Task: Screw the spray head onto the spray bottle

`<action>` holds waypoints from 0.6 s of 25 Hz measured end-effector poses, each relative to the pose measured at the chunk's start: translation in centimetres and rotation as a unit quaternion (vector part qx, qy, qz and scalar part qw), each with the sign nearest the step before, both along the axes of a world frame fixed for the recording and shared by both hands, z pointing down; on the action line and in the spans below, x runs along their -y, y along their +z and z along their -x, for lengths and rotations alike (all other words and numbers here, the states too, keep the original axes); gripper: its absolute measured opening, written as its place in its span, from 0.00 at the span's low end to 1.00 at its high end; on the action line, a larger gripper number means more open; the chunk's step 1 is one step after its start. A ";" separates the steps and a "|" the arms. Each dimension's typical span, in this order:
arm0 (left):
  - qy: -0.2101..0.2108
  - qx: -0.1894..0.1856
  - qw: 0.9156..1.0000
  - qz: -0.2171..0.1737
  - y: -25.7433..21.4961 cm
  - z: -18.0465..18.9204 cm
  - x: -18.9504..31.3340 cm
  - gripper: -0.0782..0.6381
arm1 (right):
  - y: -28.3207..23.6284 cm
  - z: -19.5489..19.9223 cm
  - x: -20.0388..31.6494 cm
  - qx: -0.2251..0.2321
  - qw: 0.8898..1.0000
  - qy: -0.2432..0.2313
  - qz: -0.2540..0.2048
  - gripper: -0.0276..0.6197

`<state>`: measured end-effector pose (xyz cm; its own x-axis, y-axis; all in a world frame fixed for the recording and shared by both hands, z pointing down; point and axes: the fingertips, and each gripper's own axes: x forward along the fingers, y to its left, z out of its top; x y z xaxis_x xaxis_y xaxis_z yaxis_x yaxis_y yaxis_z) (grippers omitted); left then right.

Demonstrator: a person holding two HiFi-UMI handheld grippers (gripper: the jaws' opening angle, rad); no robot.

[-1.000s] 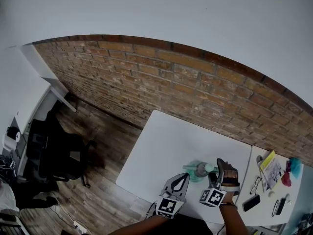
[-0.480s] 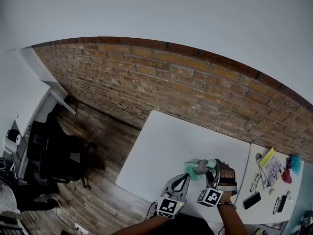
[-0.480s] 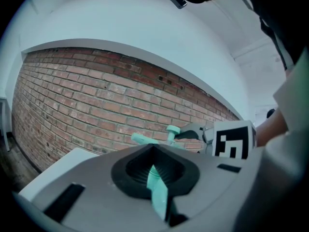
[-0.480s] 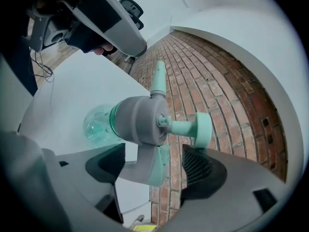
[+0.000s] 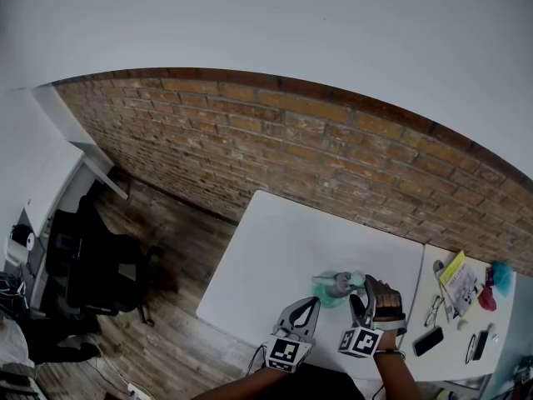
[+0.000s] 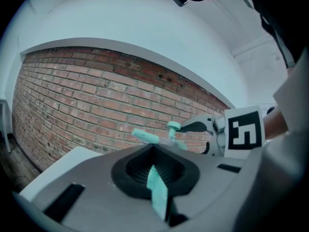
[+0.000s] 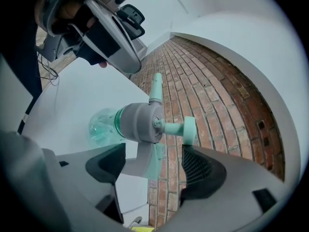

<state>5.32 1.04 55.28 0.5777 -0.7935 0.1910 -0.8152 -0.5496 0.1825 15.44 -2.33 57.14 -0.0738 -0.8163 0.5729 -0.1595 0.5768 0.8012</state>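
Both forearms enter at the bottom edge of the head view. The left tongs (image 6: 153, 151) point almost level toward the bottle (image 7: 101, 127), close beside it. They are closed, with a thin teal strip (image 6: 157, 192) pinched between the pads; I cannot tell what it belongs to. The gloved right hand (image 5: 385, 300) holds the right tongs (image 7: 153, 154) tilted down and rolled onto their side. Their jaws have just been opening and stand apart, 1 on each side of the trigger (image 7: 145, 164), not pressing it. The bottle stands on the desk (image 5: 283, 248) with the spray head (image 7: 140, 122) on its neck and the teal knob (image 7: 189, 129) uppermost. The cube (image 6: 244, 132) on the right tongs carries black-and-white squares. Print on the yellow paper (image 5: 456, 269), right of the bottle, is too small to read.
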 end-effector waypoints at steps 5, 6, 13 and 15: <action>-0.008 -0.007 1.000 0.000 0.3 0.6 0.5 0.11 | -1.2 -0.4 -0.6 0.018 1.000 -0.002 -0.001 0.58; -0.004 -0.003 1.000 -0.005 0.6 0.6 0.5 0.11 | -1.4 -0.4 -0.7 0.023 1.000 -0.004 0.000 0.58; 0.055 0.018 0.998 -0.016 3.6 -1.0 0.4 0.21 | -3.5 -0.3 -1.9 0.143 0.989 -0.001 0.041 0.57; 0.077 0.013 0.997 -0.005 4.5 -1.7 0.5 0.34 | -4.1 -0.6 -2.0 0.190 0.979 -0.006 0.068 0.58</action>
